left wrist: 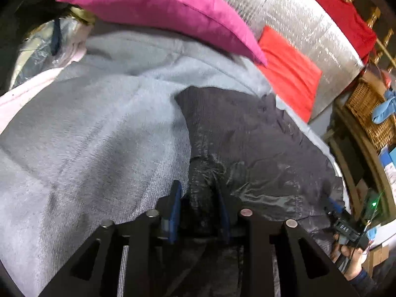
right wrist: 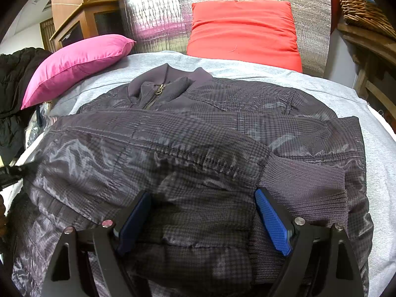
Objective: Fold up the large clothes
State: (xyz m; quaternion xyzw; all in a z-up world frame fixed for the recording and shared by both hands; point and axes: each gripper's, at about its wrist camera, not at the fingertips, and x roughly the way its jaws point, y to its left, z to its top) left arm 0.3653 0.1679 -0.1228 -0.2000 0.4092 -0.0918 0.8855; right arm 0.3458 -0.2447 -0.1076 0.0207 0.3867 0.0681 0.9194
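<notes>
A dark checked padded jacket [right wrist: 198, 128] with a zip and ribbed collar lies front-up on a grey sheet [right wrist: 247, 66] over the bed. One sleeve is folded across its body, and the ribbed cuff [right wrist: 309, 185] lies at the right. My right gripper [right wrist: 201, 193] stands wide open low over the jacket's lower part, its blue pads [right wrist: 272, 220] beside the cuff and pressing on nothing. In the left wrist view my left gripper [left wrist: 198, 185] is shut on a bunched fold of the jacket [left wrist: 259, 148] at its left edge. The right gripper [left wrist: 346, 227] and the hand holding it show at the far right.
A pink pillow [right wrist: 74, 61] lies at the back left and a red pillow [right wrist: 242, 32] leans on a silver foil panel [right wrist: 158, 12] at the head. A black coat [right wrist: 12, 86] hangs at the left. Wicker baskets [right wrist: 358, 2] and wooden shelves stand right, a wooden cabinet [right wrist: 81, 12] behind.
</notes>
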